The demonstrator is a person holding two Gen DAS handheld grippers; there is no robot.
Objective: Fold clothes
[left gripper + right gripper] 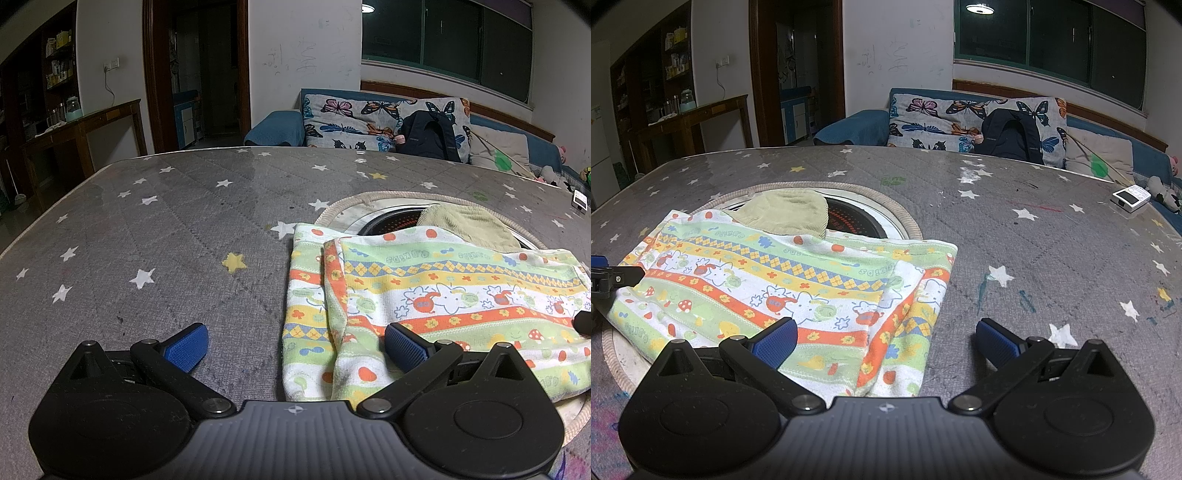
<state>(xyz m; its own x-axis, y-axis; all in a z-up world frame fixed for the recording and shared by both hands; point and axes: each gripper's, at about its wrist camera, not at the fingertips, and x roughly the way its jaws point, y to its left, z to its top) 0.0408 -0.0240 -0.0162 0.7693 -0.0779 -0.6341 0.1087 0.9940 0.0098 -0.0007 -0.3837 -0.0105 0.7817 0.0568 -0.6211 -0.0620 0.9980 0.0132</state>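
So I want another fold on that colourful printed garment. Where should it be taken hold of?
A judgement: take the printed garment at its near corners, one hand-held gripper each, left and right, coming in low from the near side. It lies flat, and its near edge shows loose layers.

Your left gripper hung low with its 2 blue-padded fingers spread wide, gripping nothing. Your right gripper sat at a matching height, its fingers equally splayed and empty. Both pointed forward, side by side and level.
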